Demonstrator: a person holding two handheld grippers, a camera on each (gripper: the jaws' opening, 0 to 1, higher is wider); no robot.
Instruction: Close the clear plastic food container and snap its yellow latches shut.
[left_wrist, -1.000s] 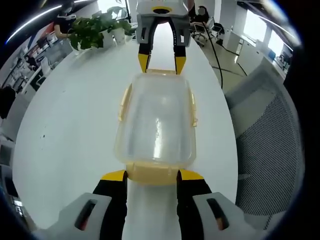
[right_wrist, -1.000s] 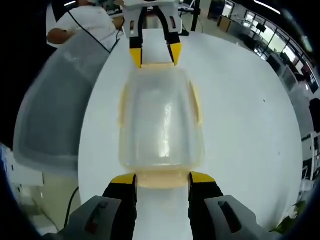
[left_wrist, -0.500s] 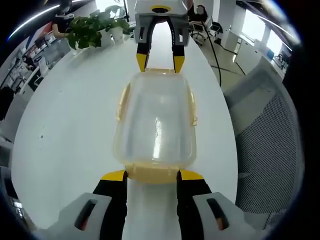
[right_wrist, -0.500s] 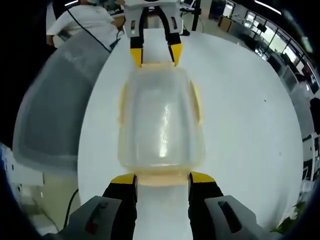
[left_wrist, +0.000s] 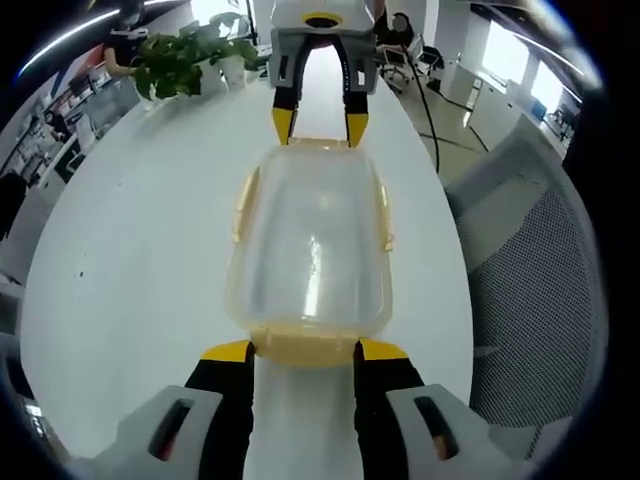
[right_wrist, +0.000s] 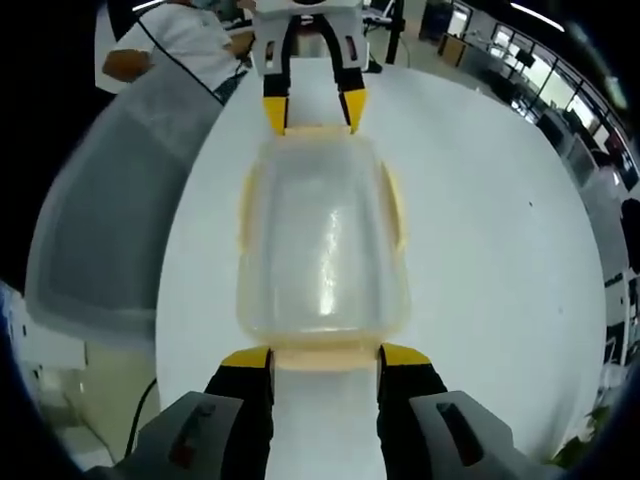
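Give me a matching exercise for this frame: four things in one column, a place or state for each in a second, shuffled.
Things:
1. clear plastic food container
2. grey mesh chair
3. green potted plant
4. yellow end latch

Places or states:
A. beside the round white table
B. between the left gripper's jaw tips
C. far table edge
D. lid on, between both grippers

Pairs: 1-D, 2-A, 3-C, 4-B
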